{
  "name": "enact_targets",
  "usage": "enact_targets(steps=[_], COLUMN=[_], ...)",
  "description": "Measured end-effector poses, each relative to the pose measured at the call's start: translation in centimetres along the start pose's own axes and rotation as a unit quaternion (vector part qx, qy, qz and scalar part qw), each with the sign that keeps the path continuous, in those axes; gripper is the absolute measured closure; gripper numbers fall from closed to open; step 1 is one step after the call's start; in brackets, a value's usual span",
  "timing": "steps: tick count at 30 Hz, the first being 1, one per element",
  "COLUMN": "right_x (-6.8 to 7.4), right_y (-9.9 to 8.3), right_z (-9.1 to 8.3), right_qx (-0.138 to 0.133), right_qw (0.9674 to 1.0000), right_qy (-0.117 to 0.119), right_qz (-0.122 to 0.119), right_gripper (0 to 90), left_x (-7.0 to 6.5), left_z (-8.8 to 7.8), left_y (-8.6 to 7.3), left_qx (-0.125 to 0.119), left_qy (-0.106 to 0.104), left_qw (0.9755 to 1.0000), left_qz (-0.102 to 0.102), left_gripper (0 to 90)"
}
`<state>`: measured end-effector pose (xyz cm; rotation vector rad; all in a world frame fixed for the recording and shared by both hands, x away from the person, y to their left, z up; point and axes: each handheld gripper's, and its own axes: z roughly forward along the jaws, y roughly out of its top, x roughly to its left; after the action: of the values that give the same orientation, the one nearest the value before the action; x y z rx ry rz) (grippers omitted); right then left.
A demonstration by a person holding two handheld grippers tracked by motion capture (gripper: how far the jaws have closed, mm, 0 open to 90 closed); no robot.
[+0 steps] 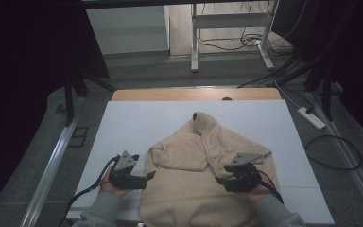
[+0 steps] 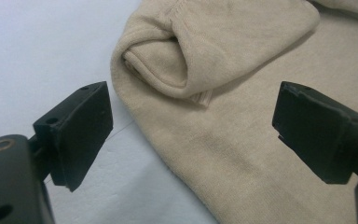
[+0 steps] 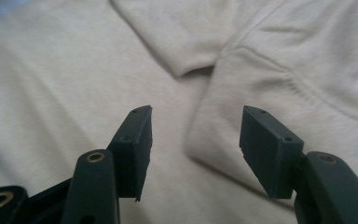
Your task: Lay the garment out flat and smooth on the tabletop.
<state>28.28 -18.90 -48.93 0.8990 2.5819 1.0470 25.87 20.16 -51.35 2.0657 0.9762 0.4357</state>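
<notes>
Both tongs, left (image 1: 150, 176) and right (image 1: 219, 179), spread over folded beige sweater (image 1: 203, 156); bare white worktop (image 1: 123, 123) flanks sweater's sides.

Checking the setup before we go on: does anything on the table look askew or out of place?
Nothing is damaged or spilled. The beige sweater lies partly folded, both sleeves crossed over its front, and its hem hangs past the near edge of the white table. Both the left gripper and right gripper are open.
</notes>
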Motion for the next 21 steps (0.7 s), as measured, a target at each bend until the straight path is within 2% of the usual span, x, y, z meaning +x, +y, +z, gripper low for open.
enact_targets(steps=[5,7,10,11,13,14,16,17,21], right_x=[-0.6,-0.7,-0.6,-0.6,-0.6,-0.5,-0.9,-0.9,-1.7], right_y=[1.6,2.2,2.7,2.6,2.6,2.6,2.6,2.6,2.7], right_z=[0.9,1.8,3.4,4.2,4.5,4.5,4.5,4.5,4.1], right_qx=[0.015,0.030,0.053,0.067,0.072,0.073,0.079,0.079,0.077], right_qw=[0.9995,0.9988,0.9969,0.9953,0.9944,0.9936,0.9899,0.9899,0.9915], right_qy=[-0.028,-0.036,-0.051,-0.061,-0.067,-0.074,-0.100,-0.100,-0.092], right_qz=[-0.008,-0.013,-0.027,-0.032,-0.039,-0.044,-0.063,-0.063,-0.050], right_gripper=[41.8,40.0,39.6,39.6,40.1,43.6,62.4,62.4,77.2], left_x=[0.0,0.0,-0.1,-0.1,-0.1,-0.1,-0.1,-0.1,-0.1], left_z=[0.1,0.1,0.1,0.1,0.1,0.2,0.2,0.2,0.2], left_y=[0.0,0.0,0.0,0.0,0.0,0.0,0.0,0.0,0.0], left_qx=[0.000,0.001,-0.001,0.000,0.003,0.005,0.006,0.006,0.006], left_qy=[-0.002,-0.002,-0.002,-0.003,-0.004,-0.006,-0.006,-0.006,-0.006], left_qw=[1.0000,1.0000,1.0000,1.0000,1.0000,1.0000,1.0000,1.0000,1.0000], left_qz=[-0.002,-0.002,-0.002,-0.001,0.001,0.001,0.001,0.001,0.001], left_gripper=[12.2,12.2,12.2,12.2,12.2,12.2,12.2,12.2,12.3])
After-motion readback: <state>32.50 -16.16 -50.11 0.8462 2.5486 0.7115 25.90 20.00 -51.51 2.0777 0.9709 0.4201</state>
